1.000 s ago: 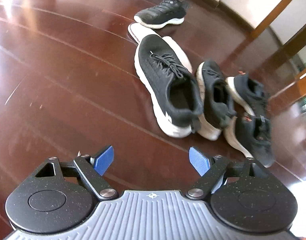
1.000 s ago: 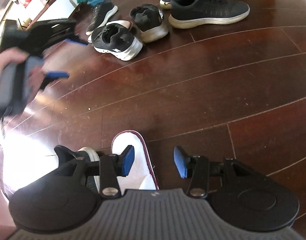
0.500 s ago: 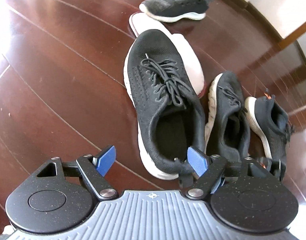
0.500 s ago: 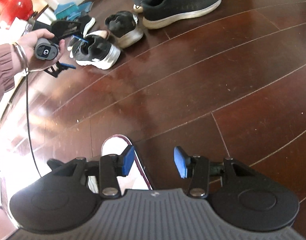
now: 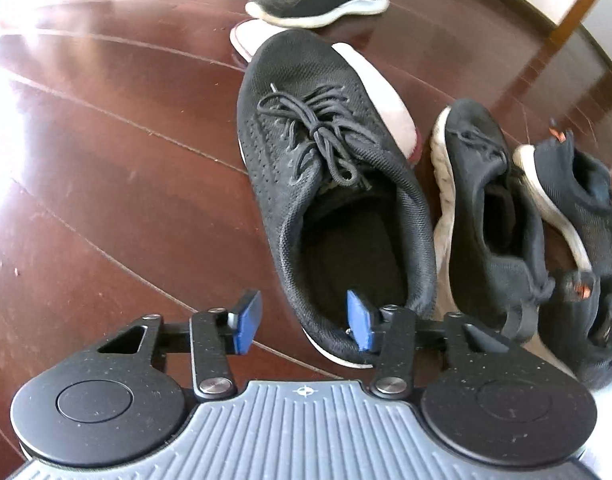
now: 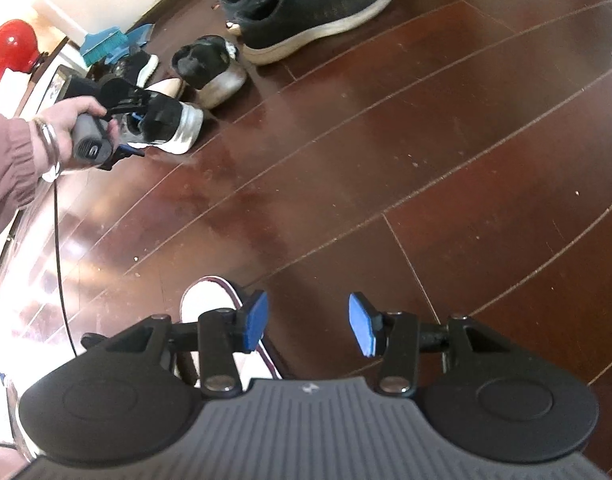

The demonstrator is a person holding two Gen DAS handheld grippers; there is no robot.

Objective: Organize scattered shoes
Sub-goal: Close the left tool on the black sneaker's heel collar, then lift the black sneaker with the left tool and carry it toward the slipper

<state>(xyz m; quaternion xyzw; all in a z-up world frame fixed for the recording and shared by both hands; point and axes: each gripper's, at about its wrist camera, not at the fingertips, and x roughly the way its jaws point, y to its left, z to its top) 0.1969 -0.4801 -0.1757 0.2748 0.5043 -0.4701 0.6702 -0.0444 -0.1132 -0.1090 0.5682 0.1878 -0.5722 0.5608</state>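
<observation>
The left gripper [image 5: 304, 322] is spread wide, one pad inside the heel of the black mesh sneaker [image 5: 329, 184] on the floor [image 5: 106, 160]. Soft, light knit is expected; the heel collar is best pinched. The right gripper [image 6: 307, 324] hangs wide, empty.

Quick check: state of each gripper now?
Left gripper: open, jaws astride the heel wall of the black sneaker, not clamped.
Right gripper: open, holding nothing.

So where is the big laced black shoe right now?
In the left wrist view the laced black shoe lies centre frame, heel collar between the open left hand-held gripper fingers, overlapping a white insole.
</observation>
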